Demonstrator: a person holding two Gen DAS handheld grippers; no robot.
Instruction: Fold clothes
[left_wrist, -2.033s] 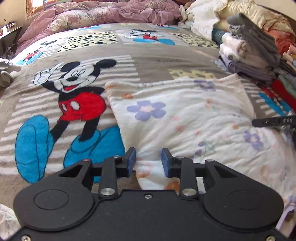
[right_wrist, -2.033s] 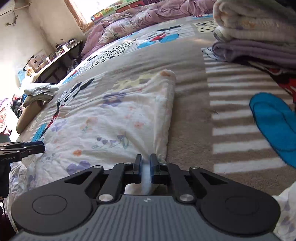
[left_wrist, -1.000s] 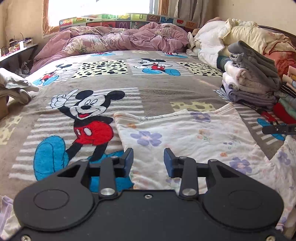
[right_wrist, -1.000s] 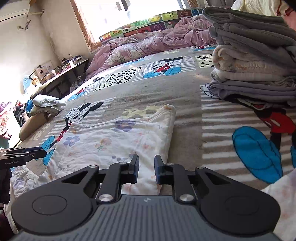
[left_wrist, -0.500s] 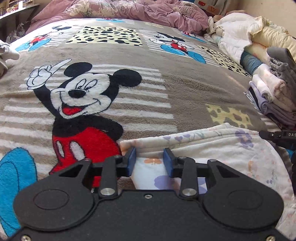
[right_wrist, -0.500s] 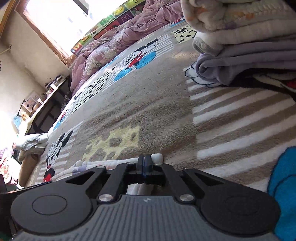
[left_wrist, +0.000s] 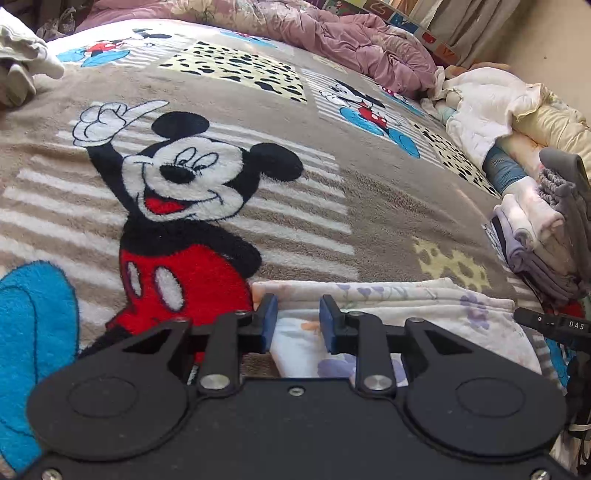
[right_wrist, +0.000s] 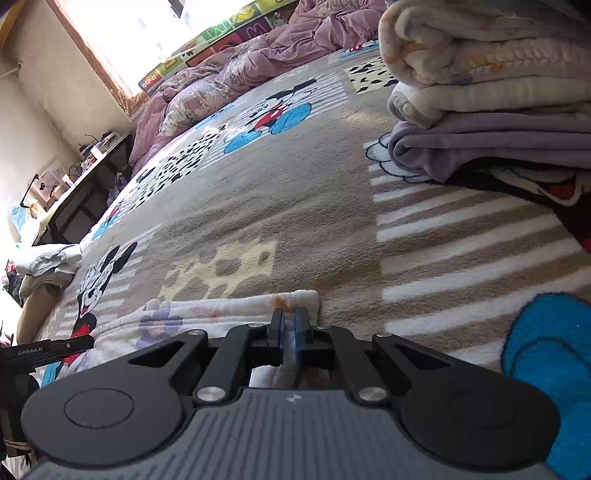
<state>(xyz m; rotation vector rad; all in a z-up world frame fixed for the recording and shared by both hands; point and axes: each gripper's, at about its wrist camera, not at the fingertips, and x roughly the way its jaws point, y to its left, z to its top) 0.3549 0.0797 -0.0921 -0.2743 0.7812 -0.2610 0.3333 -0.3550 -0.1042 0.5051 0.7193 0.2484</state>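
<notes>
— How far along?

— Partway, by the look of it. Largest first: Mickey Mouse blanket (left_wrist: 332, 229) spread over the whole bed as the work surface, with a mauve duvet (left_wrist: 351, 40) bunched at the far end. Off to the right, a stack of folded clothes (right_wrist: 498, 110) in cream, lilac and grey, most likely finished pieces.

— And the piece in hand?

— Floral garment (left_wrist: 424, 306), flat on the blanket at the near side, lying between the two grippers and just short of the stack. Already doubled over, judging from the layered edges along its far side and the rounded fold at the right-hand corner.

— Grip on it?

— Left gripper (left_wrist: 297, 310): fingers apart, straddling the garment's left end, with cloth between the pads but not pinched. Right gripper (right_wrist: 290, 325): pads drawn almost together at the right-hand corner, with only a thin pale strip between them. Apparently clamped on a layer of the garment there.

— Left to do?

— Probably closing the left fingers on their end first. After that, likely another fold or two to bring the garment down to the size of the stacked pieces, then onto the pile. Also a pale crumpled bundle (left_wrist: 26, 62) at the bed's left edge. Cannot tell whether laundry waiting its turn or something else. No way to count the remaining pieces from here.
</notes>
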